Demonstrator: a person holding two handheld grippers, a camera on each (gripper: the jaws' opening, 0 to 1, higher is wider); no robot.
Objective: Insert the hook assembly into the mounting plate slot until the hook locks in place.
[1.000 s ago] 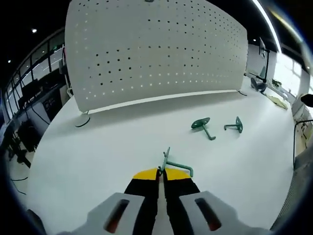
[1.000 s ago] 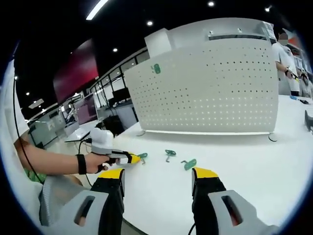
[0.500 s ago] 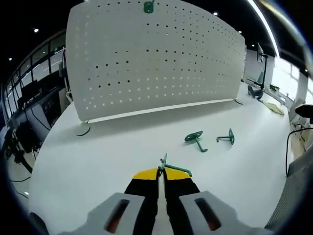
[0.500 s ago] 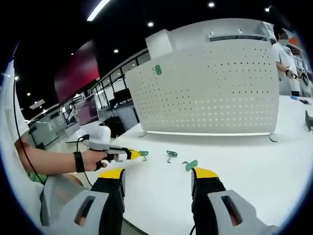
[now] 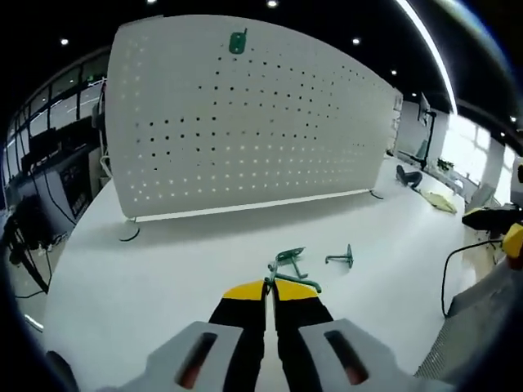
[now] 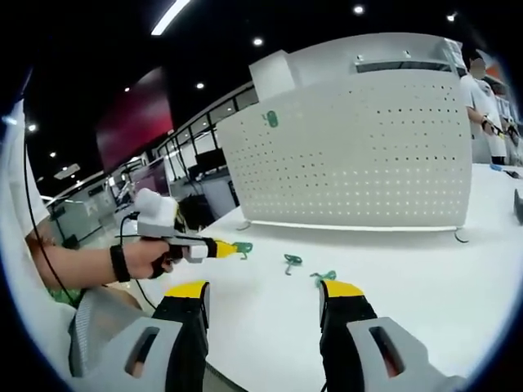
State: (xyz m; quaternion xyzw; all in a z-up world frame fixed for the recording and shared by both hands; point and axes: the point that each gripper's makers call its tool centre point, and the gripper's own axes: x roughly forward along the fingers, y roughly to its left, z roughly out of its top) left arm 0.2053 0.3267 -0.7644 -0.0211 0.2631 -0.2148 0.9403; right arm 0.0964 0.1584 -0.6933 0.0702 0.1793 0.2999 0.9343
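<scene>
White pegboard (image 5: 245,122) stands well ahead of the left gripper (image 5: 269,286), one green hook (image 5: 238,41) already mounted. Clamped jaws carry another hook (image 5: 288,278), uninserted; two spare hooks (image 5: 339,258) lie beyond. Right gripper (image 6: 265,290) gapes empty.

White table (image 5: 163,278) — bearing the upright pegboard (image 5: 245,131) and two loose green hooks (image 5: 288,257) (image 5: 341,259).

Beyond the white table (image 5: 163,278), a person (image 6: 482,98) stands at right, and dark monitors (image 5: 49,175) line the left.
</scene>
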